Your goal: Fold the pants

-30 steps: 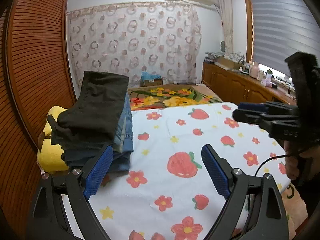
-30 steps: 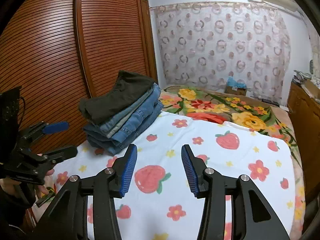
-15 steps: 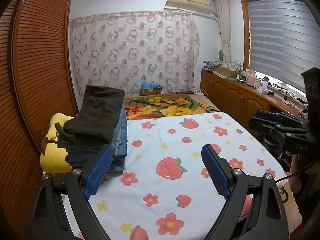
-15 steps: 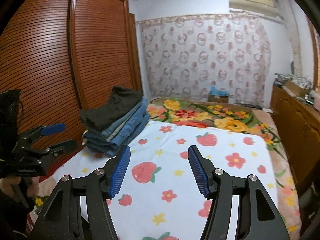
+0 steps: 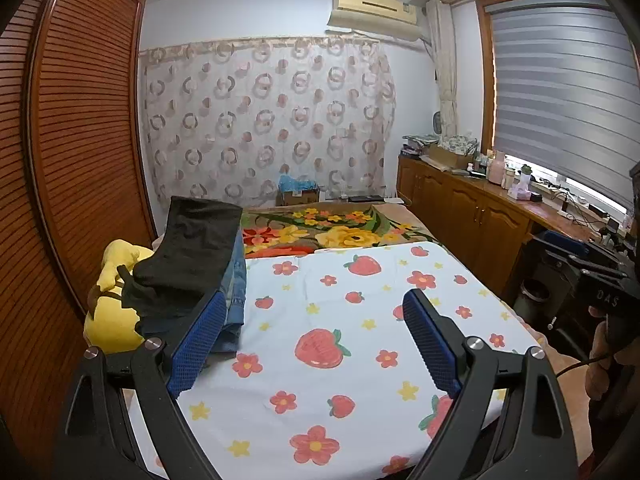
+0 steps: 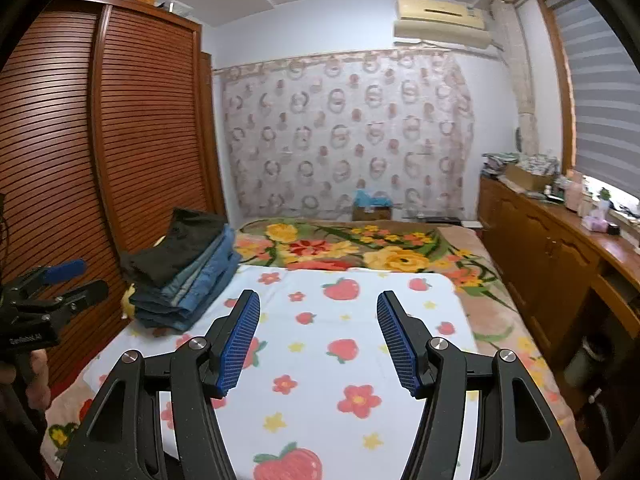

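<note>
A stack of folded pants (image 5: 196,264), black pair on top of several blue jeans, lies at the left edge of the bed; it also shows in the right wrist view (image 6: 188,272). My left gripper (image 5: 312,344) is open and empty, held above the white strawberry-print sheet (image 5: 340,320), with the stack just beyond its left finger. My right gripper (image 6: 318,340) is open and empty above the same sheet (image 6: 340,320), well back from the stack. Each gripper shows at the edge of the other's view: the right gripper (image 5: 580,264) and the left gripper (image 6: 60,284).
A yellow plush toy (image 5: 112,300) lies left of the stack against the slatted wooden wardrobe (image 5: 80,160). A floral blanket (image 5: 332,228) covers the far bed. Wooden cabinets (image 5: 480,220) with clutter line the right wall under the window.
Both grippers have risen and pulled back from the bed, so more of the room shows. The right gripper has opened wider. The stack has not moved.
</note>
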